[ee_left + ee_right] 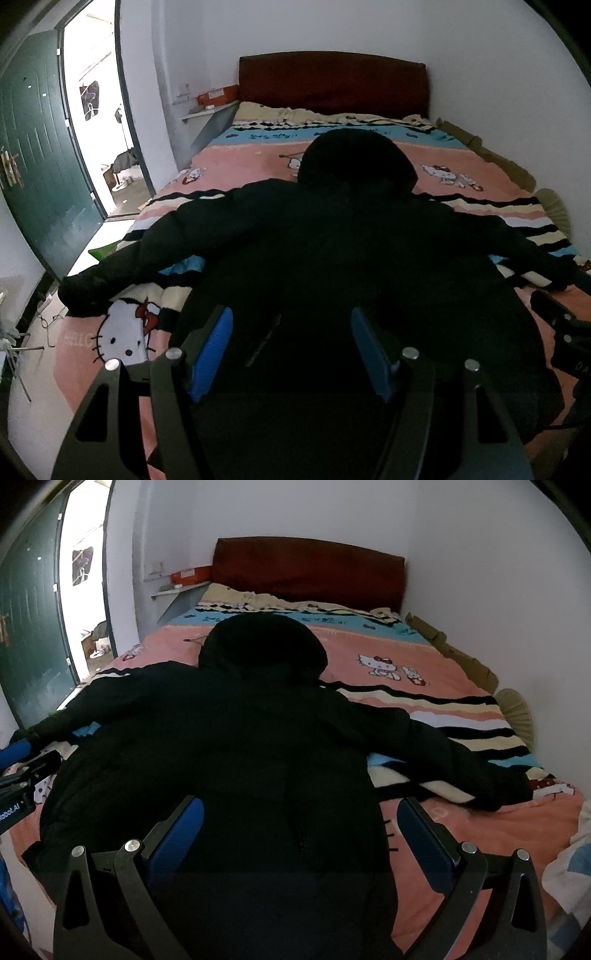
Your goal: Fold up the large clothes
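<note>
My left gripper (291,350) hangs over the lower hem of the black hooded jacket (332,251), jaws spread wide, blue pads (214,350) well apart w/ only dark fabric seen between them. Nothing clamped; can't tell if the tips touch the cloth. My right gripper (301,834) is same deal: jaws wide open, blue pads (181,834) flanking the jacket's lower right edge, one pad over black cloth, the other over the pink bedspread (424,657). No grip on anything.

The jacket (240,738) lies flat on the bed, spread out. Hood (354,158) points toward the dark red headboard (332,81), hem nearest me. Both sleeves stretch straight out to the sides: left sleeve (147,251) runs to the bed's left edge, cuff next to the big cat face printed on the spread; right sleeve (443,749) runs toward the right side, cuff resting on the stripes.

Bedspread is pink w/ cartoon cats, plus blue, cream and black stripes. Green door (33,166) stands open at left, bright doorway beyond. Small shelf (207,110) by the headboard w/ an orange box (218,96) on it. From the right view, my left gripper's blue pad and black frame show at the far left edge.
</note>
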`<state>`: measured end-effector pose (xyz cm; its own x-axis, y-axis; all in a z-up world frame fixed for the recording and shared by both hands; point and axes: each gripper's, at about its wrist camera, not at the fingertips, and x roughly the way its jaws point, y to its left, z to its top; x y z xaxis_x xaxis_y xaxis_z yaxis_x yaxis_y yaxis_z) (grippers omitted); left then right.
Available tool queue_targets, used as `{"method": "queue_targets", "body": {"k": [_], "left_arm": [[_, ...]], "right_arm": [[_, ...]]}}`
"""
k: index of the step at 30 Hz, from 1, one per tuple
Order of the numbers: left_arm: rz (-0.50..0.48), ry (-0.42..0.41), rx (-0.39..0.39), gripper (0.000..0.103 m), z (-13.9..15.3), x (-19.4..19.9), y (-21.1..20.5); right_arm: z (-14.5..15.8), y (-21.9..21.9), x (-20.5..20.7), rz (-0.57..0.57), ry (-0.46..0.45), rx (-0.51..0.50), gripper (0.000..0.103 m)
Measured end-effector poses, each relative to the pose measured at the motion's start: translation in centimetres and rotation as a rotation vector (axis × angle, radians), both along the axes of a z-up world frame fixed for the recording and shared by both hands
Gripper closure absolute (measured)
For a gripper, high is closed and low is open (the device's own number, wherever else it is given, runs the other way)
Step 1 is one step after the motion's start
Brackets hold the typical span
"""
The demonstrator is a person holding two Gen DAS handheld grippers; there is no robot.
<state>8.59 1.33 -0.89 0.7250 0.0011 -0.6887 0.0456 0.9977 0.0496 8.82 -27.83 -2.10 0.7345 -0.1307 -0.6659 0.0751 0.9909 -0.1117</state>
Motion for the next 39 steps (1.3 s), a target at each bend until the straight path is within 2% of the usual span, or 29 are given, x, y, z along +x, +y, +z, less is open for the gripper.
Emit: {"method": "queue_targets", "body": {"k": [29,35,39], "left_arm": [[0.029,0.017,-0.085,0.038,-2.1,1.3,3.0],[0.06,0.002,-0.125,0.038,-2.3,1.9,5.5],[0.095,0.017,-0.177,0.038,-2.6,2.9,8.9]], "right_arm": [[-0.3,0.8,1.3,-0.03,0.033,-0.06,0.001],[-0.7,1.3,1.8,-0.014,0.044,-0.075,0.001],[-1.2,1.7,2.5,0.002,0.053,-0.08,0.001]]}}
